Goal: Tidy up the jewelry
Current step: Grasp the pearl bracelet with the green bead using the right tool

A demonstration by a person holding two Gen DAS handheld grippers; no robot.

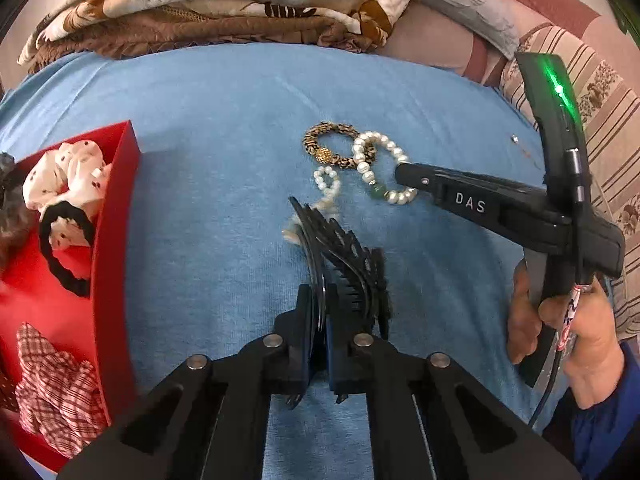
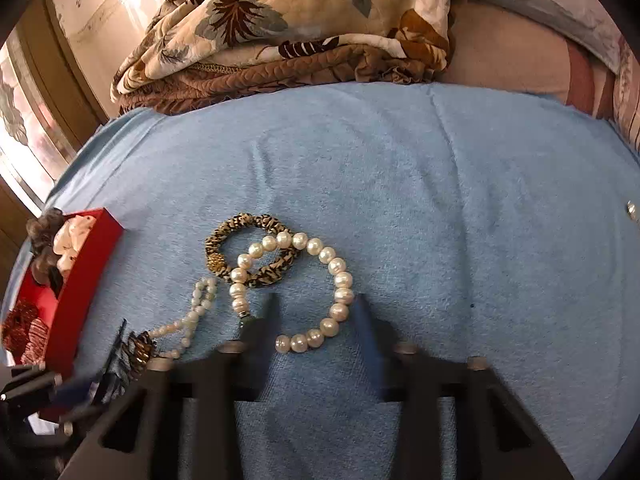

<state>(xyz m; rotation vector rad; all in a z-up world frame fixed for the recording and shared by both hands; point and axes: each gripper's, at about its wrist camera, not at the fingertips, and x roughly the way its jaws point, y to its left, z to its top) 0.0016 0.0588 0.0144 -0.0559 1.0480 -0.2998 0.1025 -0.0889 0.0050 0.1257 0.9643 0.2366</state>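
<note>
Two hand-held grippers are at work over a blue cloth (image 1: 220,120) spread on a bed. The left hand-held gripper (image 1: 320,300) is clamped on a black hair comb (image 1: 344,248), pinching it near the spine with the teeth fanning away from the fingers. The comb looks like thin, stiff plastic: light, but likely to twist in the grip and to snap at the teeth if squeezed there, so the spine is the sound place to hold it. In its own view the right hand-held gripper (image 2: 316,304) has its fingers apart, low on the cloth, with one side of the pearl bracelet (image 2: 340,280) between them and not yet pinched. The bracelet is probably light, limp and smooth-beaded; it should droop and may slide, so gripping across one or two pearls would suit best. Its far side overlaps a leopard-patterned band (image 2: 224,236), which may drag along. A smaller pearl strand (image 2: 196,312) lies just beside. The red box (image 1: 116,208), holding scrunchies (image 1: 60,176), sits well apart, beyond the comb.
</note>
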